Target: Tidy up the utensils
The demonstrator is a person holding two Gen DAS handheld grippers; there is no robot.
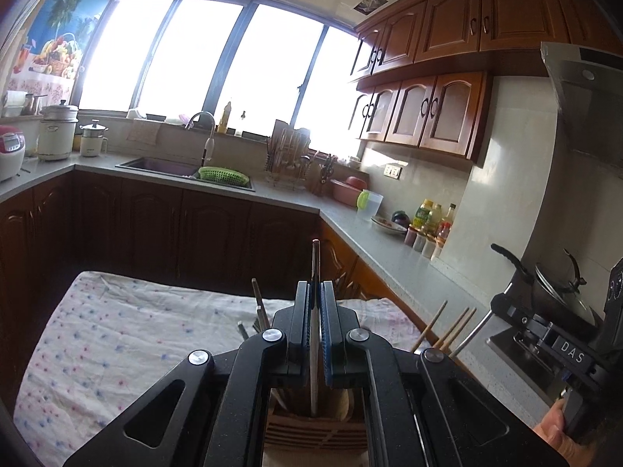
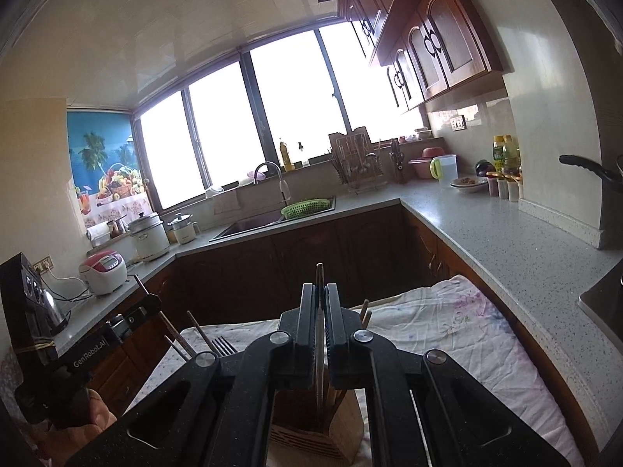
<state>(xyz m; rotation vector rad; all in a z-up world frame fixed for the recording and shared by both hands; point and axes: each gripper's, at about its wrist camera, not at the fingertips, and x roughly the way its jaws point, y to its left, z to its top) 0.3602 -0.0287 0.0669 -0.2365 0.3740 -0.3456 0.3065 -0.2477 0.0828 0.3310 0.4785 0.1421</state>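
Note:
In the left wrist view my left gripper is shut on a thin pale metal utensil. The utensil stands upright, and its lower end reaches into a slatted wooden utensil holder below the fingers. Wooden chopsticks stick up to the right. In the right wrist view my right gripper is shut on a slim metal utensil, also upright over the wooden holder. A fork and chopsticks rise at the left, beside the other gripper.
The holder stands on a table under a floral cloth. A grey L-shaped counter holds bottles, a sink, cookers and a dish rack. A pot sits on the stove at the right. A person's hand grips the right tool.

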